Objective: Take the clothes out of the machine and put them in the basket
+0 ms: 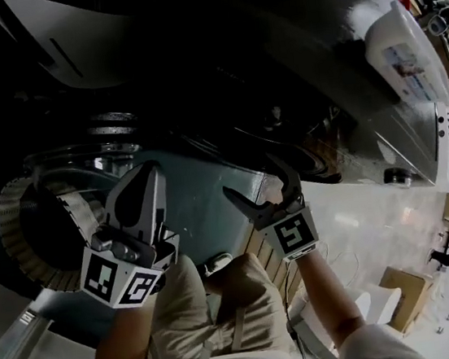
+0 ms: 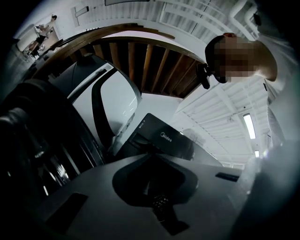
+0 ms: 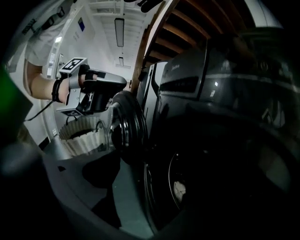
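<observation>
- The clothes [image 3: 179, 190] show only as a small pale patch deep in the dark drum of the machine [image 3: 220, 89], seen in the right gripper view. The drum is too dark to tell how much lies there, and neither gripper holds any of it.
- The machine's round door [image 3: 125, 125] stands swung open just left of the drum mouth, its glass bulge dark and shiny.
- The basket [image 1: 18, 216], pale and slatted, stands on the floor to the left of the open door, close to the person. What lies in it I cannot tell (in the head view its inside is just a dark hollow).
- The right gripper [image 1: 253, 180] is held in front of the machine, to the right of the basket. Its two jaws stand well apart like an open claw, with nothing between them.
- The left gripper [image 1: 152, 169] is beside the basket's right rim in the head view. Its jaws are brought together to a point, with nothing pinched in them. In the right gripper view it hangs above the basket, apart from it.
- The left gripper view looks upward past a black control panel [image 2: 164, 138] bearing a brand mark. A white machine body [image 2: 117, 101] is to the panel's left and wooden beams [image 2: 140, 61] run overhead.
- The person's pale trousers [image 1: 217, 307] fill the near middle of the head view, between the two forearms.
- A cardboard box [image 1: 403, 290] sits on the pale floor at the right.
</observation>
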